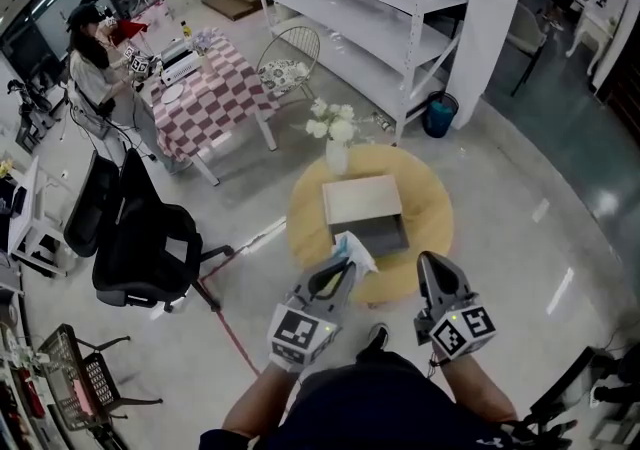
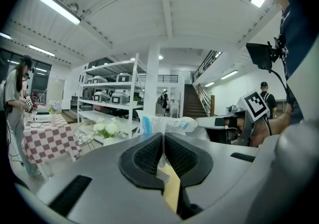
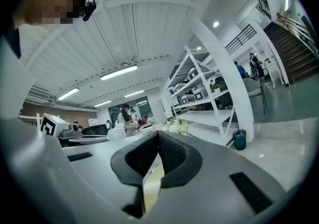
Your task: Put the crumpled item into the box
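Cloth in red and white checks covers the side table (image 1: 215, 98) far out at ten o'clock in the head view. A person (image 1: 88, 63) stands at its nine o'clock side. A black office chair (image 1: 145, 243) sits lower, near nine o'clock.

Next comes the left gripper (image 1: 340, 270). Its jaws are pinched together on the crumpled item (image 1: 357, 251), a white and blue plastic wrapper that sticks out past the fingertips. Seen from the head, the wrapper lies over the six o'clock edge of the box (image 1: 362, 201), held in the jaws and not set down inside.

The box lies open in the middle of a round yellow table (image 1: 428, 200). A vase of white flowers (image 1: 333, 130) stands at that table's twelve o'clock rim.

The right gripper (image 1: 431, 266) hangs at the table's five o'clock edge, jaws closed tip to tip with nothing between them.

White shelving (image 1: 370, 28) and a teal bin (image 1: 438, 115) stand out at one o'clock.
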A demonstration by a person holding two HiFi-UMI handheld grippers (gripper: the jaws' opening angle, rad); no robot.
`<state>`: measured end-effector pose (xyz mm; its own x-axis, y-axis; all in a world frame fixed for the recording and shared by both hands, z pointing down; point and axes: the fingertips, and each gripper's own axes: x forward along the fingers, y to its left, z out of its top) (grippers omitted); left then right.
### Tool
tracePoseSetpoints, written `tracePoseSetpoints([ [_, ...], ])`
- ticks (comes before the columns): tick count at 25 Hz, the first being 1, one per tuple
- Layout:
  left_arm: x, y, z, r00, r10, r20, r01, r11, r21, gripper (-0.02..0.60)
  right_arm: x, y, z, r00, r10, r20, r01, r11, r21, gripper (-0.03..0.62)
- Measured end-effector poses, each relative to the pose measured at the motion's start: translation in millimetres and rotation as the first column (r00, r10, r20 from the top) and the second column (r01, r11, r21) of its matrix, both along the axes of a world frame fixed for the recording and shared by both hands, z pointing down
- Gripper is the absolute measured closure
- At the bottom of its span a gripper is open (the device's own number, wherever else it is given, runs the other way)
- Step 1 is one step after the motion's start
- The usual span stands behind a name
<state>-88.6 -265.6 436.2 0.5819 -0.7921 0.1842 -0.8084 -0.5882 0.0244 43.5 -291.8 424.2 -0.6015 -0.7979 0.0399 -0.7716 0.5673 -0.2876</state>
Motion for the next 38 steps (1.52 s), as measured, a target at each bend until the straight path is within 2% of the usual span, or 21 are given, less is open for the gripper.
tracePoseSetpoints([
  [8,38,-44,-6,1.0,-0.006,0.029,0.006,1.0,0.018,0.554,34,-39,-5,1.0,-0.016,0.013,0.016,1.0,0.015,0.591],
  [14,48,-56,-5,0.998,-0.034,0.053,0.034,0.999,-0.008,0.554,51,-55,-12,1.0,-0.02,0.021,0.019,1.0,0.023,0.591],
  [23,28,-80,24,0.991,-0.058,0.123,0.064,0.997,-0.043,0.554,49,-72,1,1.0,-0.004,0.03,0.004,1.0,0.004,0.591],
  [27,18,-90,31,0.987,-0.034,0.156,0.043,0.998,-0.055,0.554,49,-75,0,0.999,0.036,0.02,-0.036,0.999,-0.004,0.591],
  [32,5,-106,44,0.967,-0.007,0.255,0.019,0.999,-0.046,0.554,50,-82,-3,0.997,0.079,0.013,-0.079,0.997,-0.004,0.591],
  [36,-5,-116,63,0.954,0.027,0.297,-0.003,0.997,-0.08,0.554,46,-87,3,0.995,0.102,0.006,-0.102,0.995,-0.02,0.591],
  [38,-9,-118,75,0.94,0.046,0.337,-0.015,0.995,-0.094,0.554,42,-88,13,0.995,0.104,-0.003,-0.104,0.994,-0.043,0.591],
])
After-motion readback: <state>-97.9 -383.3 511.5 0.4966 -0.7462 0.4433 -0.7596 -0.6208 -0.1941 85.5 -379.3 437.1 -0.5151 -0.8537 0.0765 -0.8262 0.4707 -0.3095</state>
